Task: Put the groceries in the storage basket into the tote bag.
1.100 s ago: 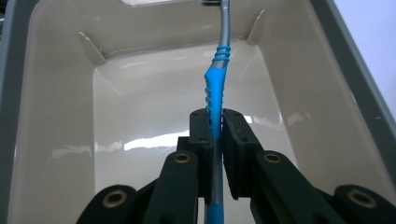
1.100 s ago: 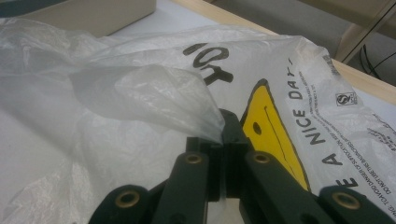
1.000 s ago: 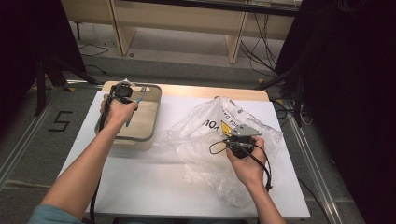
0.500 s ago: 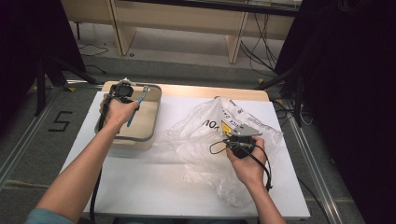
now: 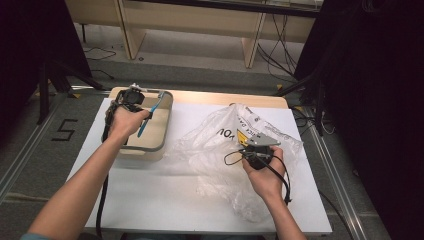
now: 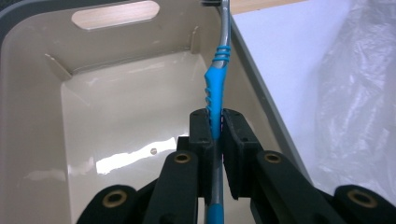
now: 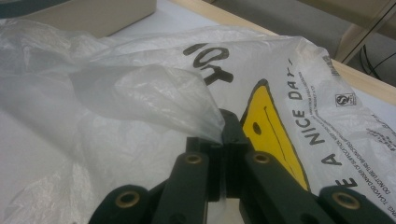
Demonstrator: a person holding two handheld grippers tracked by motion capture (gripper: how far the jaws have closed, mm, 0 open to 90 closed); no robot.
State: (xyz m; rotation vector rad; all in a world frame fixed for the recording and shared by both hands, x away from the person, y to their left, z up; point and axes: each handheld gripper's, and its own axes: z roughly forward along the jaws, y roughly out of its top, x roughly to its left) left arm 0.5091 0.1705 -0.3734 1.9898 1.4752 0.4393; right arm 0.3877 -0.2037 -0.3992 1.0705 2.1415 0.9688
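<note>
Blue-and-grey plastic toothbrush, slim, with a ribbed grip, is clamped between the closed jaws of the left gripper, held over the beige rectangular plastic bin with grey rim. In the high view the toothbrush slants across the bin's right half, head up toward the far rim; whether its lower end touches the bin floor cannot be told.

Handling judgement: toothbrush is light and stiff, smooth enough to pivot in a narrow pinch. The ribbed section, where the jaws sit now, looks the best hold.

Right gripper has its jaws closed on a fold of the clear thin plastic bag with black lettering and a yellow mark. The bag lies spread on the white table, just right of the bin. Film is soft, limp and slippery; likely to slide or tear if tugged hard.

Change against the earlier high frames: the toothbrush head has tipped a little further toward the bin's right wall. Left hand, right hand and bag sit about as before.
</note>
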